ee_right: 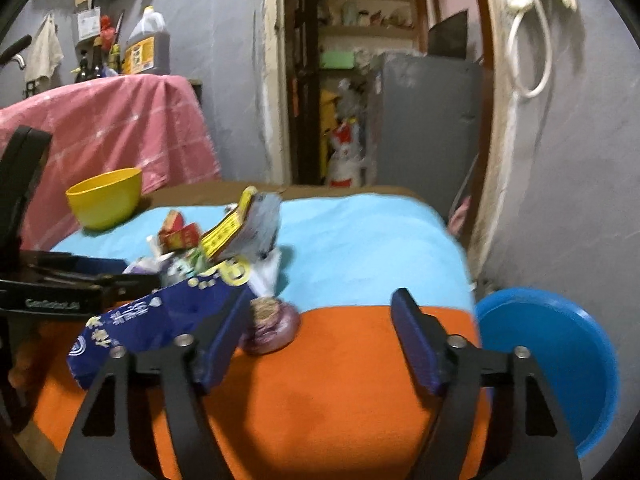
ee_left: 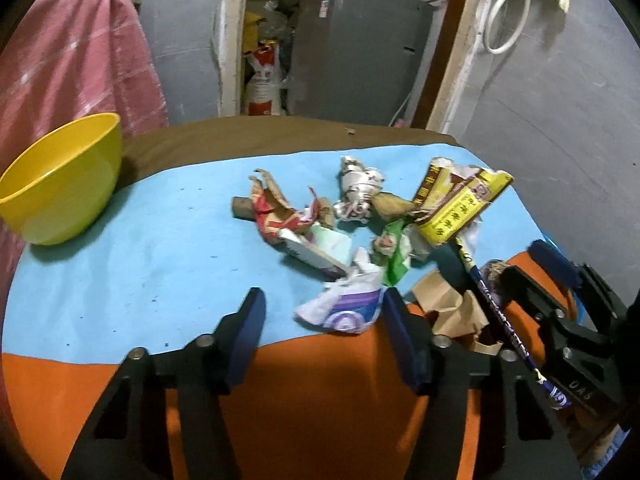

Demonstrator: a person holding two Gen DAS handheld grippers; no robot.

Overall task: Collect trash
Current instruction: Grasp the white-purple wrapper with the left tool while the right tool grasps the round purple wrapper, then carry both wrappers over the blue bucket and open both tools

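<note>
A heap of trash lies on the blue cloth [ee_left: 140, 260]: a red crumpled wrapper [ee_left: 276, 216], a silver crumpled wrapper [ee_left: 358, 190], a yellow packet [ee_left: 456, 204], a green wrapper [ee_left: 394, 260] and a white-purple wrapper [ee_left: 348, 308]. My left gripper [ee_left: 324, 312] is open, its right finger beside the white-purple wrapper. My right gripper [ee_right: 320, 320] is open. A purple onion-like lump [ee_right: 270, 326] sits just inside its left finger, and a dark blue packet [ee_right: 136, 332] lies against that finger's outer side. The right gripper also shows in the left wrist view [ee_left: 532, 268].
A yellow bowl [ee_left: 60, 184] stands at the table's far left. A blue basin [ee_right: 560, 368] sits below the table's right edge. The orange cloth [ee_right: 340, 380] covers the near side. A pink cloth [ee_left: 72, 64] hangs behind. Brown paper scraps [ee_left: 452, 304] lie near the heap.
</note>
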